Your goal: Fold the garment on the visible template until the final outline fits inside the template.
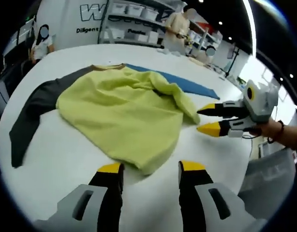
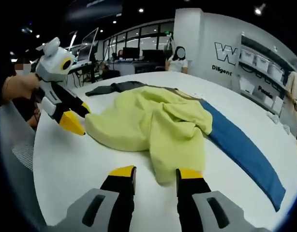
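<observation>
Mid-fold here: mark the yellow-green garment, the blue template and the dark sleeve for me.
yellow-green garment (image 1: 119, 113), left gripper view, middle of the body panel.
blue template (image 2: 240, 145), right gripper view, bare strip beside the garment.
dark sleeve (image 1: 35, 108), left gripper view, midway along the sleeve on the table.

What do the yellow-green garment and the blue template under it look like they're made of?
Yellow-green garment: soft matte knit, probably cotton or fleece; it slumps in thick rounded folds. Blue template: thin, flat, matte sheet, maybe felt or fabric; it lies smooth on the white table, material uncertain.

Bright even overhead lighting, soft faint shadows, sharp centre, strong fisheye bending at edges
</observation>
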`<state>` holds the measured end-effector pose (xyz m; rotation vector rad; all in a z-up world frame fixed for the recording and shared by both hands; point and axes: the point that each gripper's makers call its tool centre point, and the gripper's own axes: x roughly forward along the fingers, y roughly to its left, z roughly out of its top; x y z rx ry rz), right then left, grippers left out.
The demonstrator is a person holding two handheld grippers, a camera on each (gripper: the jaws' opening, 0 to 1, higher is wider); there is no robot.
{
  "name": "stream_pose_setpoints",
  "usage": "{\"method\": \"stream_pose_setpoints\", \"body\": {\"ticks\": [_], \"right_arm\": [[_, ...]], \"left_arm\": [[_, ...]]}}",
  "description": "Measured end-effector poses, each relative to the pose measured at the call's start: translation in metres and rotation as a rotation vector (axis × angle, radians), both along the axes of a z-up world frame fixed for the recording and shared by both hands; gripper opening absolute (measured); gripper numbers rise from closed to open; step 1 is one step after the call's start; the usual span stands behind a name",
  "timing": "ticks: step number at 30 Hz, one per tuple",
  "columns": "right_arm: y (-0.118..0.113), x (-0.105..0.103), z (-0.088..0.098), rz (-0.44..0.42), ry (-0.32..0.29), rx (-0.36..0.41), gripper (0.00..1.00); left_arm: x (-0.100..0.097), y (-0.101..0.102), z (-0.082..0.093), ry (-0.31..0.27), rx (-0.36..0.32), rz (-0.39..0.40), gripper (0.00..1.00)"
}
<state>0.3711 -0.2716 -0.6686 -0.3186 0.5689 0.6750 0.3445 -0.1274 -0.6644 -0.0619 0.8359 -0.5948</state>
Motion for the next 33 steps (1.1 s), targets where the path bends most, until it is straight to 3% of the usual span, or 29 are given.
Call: {"method": "stream_pose_setpoints", "body": {"ticks": [3,9,12,17,27,30,33], "right_arm": [[-0.002,0.002,-0.004,0.019,-0.018,-0.046,0.17],[0.0,0.005,-0.008,0.025,-0.033,-0.074,0.12],[0.003,0.006,-0.009,0.026,-0.036,-0.077,0.02],[0.0,0.005,-0.004,0.021,-0.041,-0.084,0.0],[-0.012,0.0,0.026,-0.054,-0.012,0.018,0.0],[-0.02,-0.003,0.038,-0.085,-0.009,0.045,0.0],[-0.027,-0.007,0.047,-0.114,0.012,0.068,0.0]], "left_arm": [[-0.001,-0.002,-0.002,0.002,-0.005,0.006,0.32],[0.003,-0.004,-0.002,-0.02,-0.017,0.014,0.21],[0.003,-0.006,-0.007,-0.022,0.003,0.001,0.16],[0.002,-0.005,-0.007,-0.035,0.016,-0.011,0.02],[-0.006,0.002,0.007,-0.018,-0.003,-0.032,0.0],[-0.012,0.011,0.01,-0.008,0.032,-0.041,0.0],[-0.013,0.021,0.017,-0.054,0.078,-0.044,0.0]]}}
